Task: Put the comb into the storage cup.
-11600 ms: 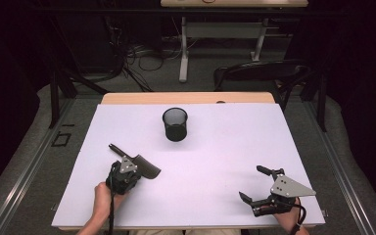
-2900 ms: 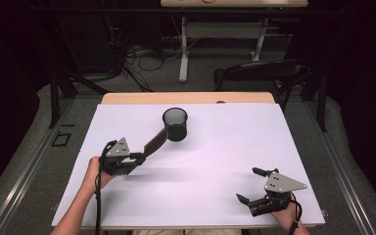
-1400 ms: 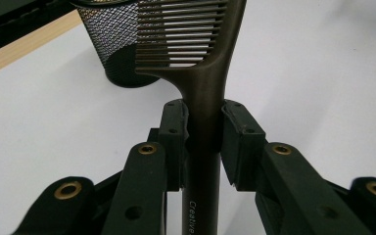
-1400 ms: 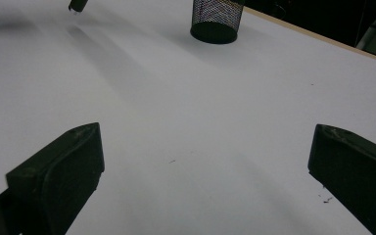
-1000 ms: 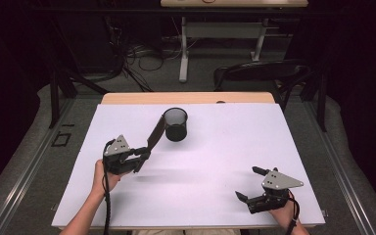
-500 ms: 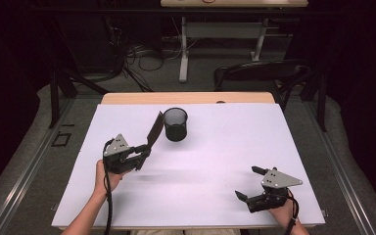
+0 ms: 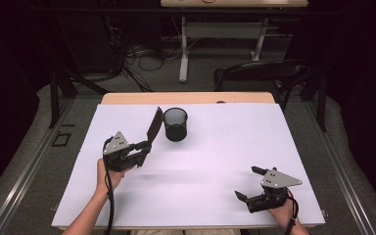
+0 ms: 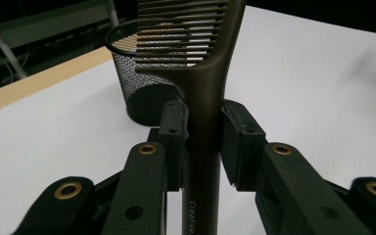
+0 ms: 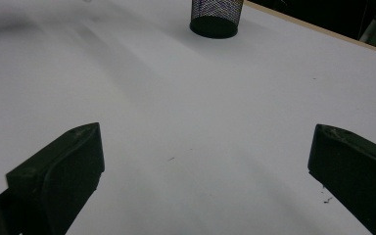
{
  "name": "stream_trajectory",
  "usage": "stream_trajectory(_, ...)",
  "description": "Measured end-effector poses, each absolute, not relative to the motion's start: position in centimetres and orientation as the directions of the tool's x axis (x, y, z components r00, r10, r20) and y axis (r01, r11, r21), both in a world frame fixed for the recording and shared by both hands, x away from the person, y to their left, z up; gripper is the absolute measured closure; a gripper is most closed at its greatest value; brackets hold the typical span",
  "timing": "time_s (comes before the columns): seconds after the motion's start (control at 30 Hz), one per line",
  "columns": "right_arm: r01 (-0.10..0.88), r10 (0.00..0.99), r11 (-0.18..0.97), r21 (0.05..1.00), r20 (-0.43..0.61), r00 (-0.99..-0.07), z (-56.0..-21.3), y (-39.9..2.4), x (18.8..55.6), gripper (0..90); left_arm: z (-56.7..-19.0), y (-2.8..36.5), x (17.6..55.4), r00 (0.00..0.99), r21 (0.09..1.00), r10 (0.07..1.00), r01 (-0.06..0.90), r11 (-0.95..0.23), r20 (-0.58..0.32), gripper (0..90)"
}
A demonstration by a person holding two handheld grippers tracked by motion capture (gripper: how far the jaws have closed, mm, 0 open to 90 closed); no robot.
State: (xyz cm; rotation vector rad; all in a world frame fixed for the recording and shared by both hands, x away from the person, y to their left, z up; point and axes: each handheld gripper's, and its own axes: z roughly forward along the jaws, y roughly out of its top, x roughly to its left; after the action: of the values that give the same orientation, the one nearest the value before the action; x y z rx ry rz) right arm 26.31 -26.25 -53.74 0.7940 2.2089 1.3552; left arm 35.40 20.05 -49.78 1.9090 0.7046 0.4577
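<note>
Comb in left tool above white table

The only lettering is on the handle of the dark comb, in the left gripper view: small pale print reading "Creative", possibly continuing below, where the frame edge cuts it off.

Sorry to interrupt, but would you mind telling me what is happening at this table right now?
A person is working with a handheld gripper in each hand. The left gripper is clamped on the handle of a dark comb, held tilted upward with its teeth beside the rim of a black mesh cup standing on the white table. The comb is not in the cup. The right gripper sits open and empty near the table's front right corner.
</note>
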Motion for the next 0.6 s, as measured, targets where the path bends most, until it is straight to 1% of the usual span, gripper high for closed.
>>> stream_trajectory(0.6,0.241,0.661,0.364,0.900,-0.066,-0.748,-53.7,-26.1,26.3,0.0,-48.5,19.0,36.1,0.744,0.925,0.668,0.254,-0.284,0.001,72.6)
